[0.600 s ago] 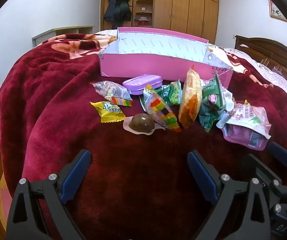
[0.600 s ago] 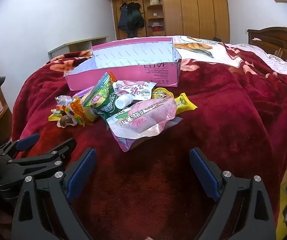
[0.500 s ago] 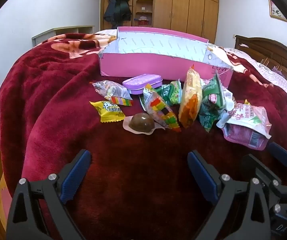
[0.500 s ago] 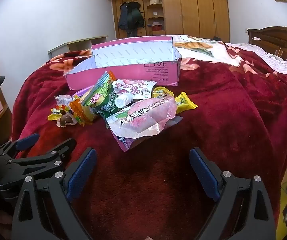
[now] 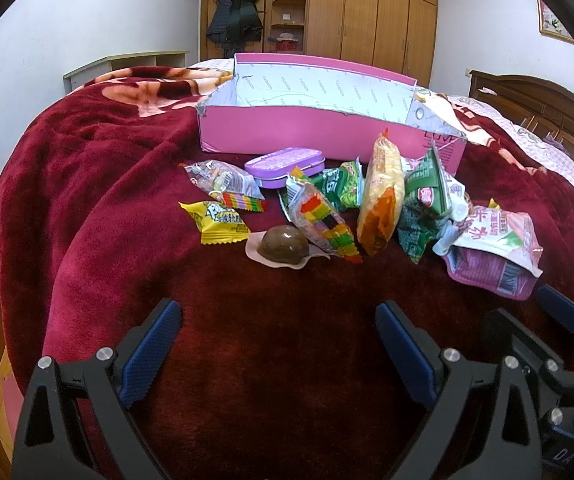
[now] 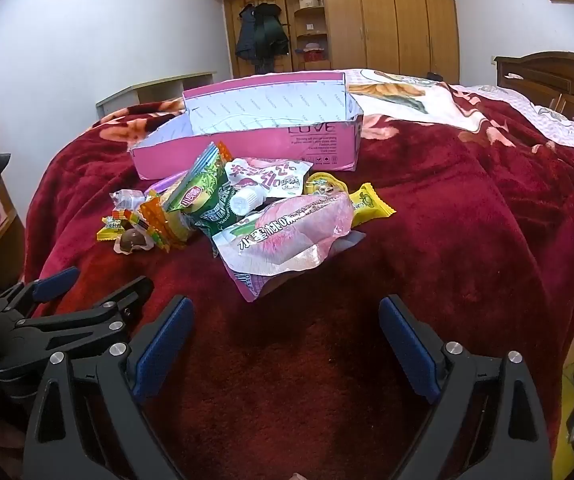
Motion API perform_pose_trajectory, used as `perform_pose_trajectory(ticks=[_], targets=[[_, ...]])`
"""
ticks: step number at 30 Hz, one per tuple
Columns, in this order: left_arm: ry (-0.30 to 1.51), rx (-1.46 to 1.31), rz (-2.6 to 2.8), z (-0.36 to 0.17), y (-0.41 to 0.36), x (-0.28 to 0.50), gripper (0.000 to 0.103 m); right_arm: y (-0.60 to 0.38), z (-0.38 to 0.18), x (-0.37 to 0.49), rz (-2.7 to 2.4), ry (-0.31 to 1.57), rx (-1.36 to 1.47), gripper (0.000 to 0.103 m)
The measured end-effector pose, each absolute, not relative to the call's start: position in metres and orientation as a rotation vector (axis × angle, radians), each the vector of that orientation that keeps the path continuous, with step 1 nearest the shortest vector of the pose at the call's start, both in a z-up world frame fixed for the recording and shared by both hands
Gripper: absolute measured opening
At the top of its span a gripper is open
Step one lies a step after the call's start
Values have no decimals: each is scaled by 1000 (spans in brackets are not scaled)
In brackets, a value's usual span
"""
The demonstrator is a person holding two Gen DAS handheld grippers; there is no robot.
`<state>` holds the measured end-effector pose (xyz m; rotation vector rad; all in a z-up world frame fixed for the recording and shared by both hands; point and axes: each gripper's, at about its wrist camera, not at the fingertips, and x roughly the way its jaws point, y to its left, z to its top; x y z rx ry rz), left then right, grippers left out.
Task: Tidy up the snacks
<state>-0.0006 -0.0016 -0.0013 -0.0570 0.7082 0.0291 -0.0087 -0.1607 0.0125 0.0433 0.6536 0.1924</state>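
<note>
Left gripper (image 5: 277,322) and right gripper (image 6: 285,320) — jaws wide apart, holding nothing; snack pile (image 5: 327,208) ahead, pink box (image 5: 327,140) beyond.

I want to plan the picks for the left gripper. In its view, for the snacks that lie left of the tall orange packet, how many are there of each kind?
Purple tin: 1
Clear packets of rainbow sweets: 2
Yellow packet: 1
Green packet: 1
Wrapped chocolate ball: 1
Total: 6
</note>
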Motion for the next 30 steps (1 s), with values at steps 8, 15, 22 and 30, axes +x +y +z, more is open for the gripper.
perform_pose_trajectory(ticks=[8,15,22,30], targets=[[706,-58,30,-2,-2,2,100,-160,8,-6,193,664,44,96],[706,-59,28,-2,-2,3,100,-160,8,-6,194,666,45,96],[705,-59,29,-2,-2,2,100,-160,7,-5,196,670,47,96],[703,-59,29,-2,-1,2,100,-161,7,-5,196,671,47,96]])
